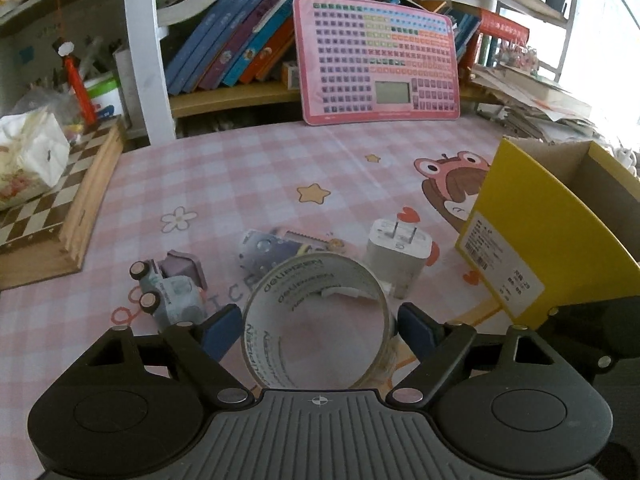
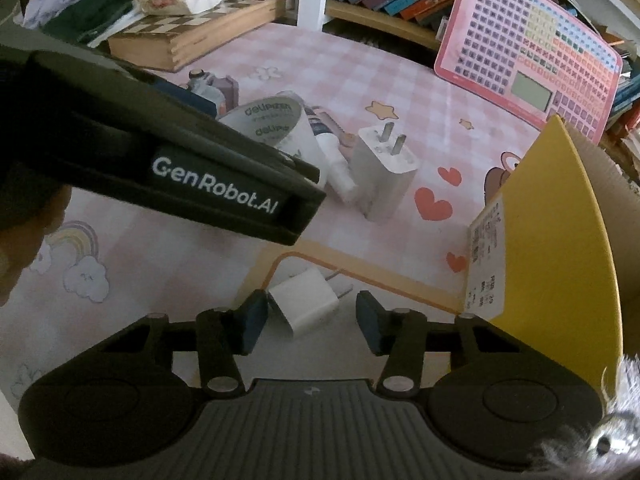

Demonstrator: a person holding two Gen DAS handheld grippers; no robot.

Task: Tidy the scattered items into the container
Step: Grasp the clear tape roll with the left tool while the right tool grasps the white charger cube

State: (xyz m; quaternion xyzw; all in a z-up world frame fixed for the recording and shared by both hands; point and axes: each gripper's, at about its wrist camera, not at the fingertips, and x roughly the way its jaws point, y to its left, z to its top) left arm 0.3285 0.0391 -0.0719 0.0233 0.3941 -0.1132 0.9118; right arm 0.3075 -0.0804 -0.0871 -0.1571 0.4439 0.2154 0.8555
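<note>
A roll of clear tape (image 1: pixel 316 320) stands on edge between the blue pads of my left gripper (image 1: pixel 318 332), which touch its sides. Behind it lie a toy truck (image 1: pixel 168 288), a patterned tube (image 1: pixel 276 248) and a large white charger (image 1: pixel 396 256), prongs up. The yellow cardboard box (image 1: pixel 532 240) stands at the right. My right gripper (image 2: pixel 310 320) is open around a small white plug adapter (image 2: pixel 308 304) lying on the mat, its left pad touching it. The tape (image 2: pixel 276 124), large charger (image 2: pixel 384 168) and box (image 2: pixel 560 224) also show in the right wrist view.
A wooden chessboard box (image 1: pixel 60 208) with a tissue pack sits at the left. A pink keyboard toy (image 1: pixel 376 60) leans on the bookshelf behind. The left gripper's black body (image 2: pixel 168 160) crosses the right wrist view. Paper piles lie at the back right.
</note>
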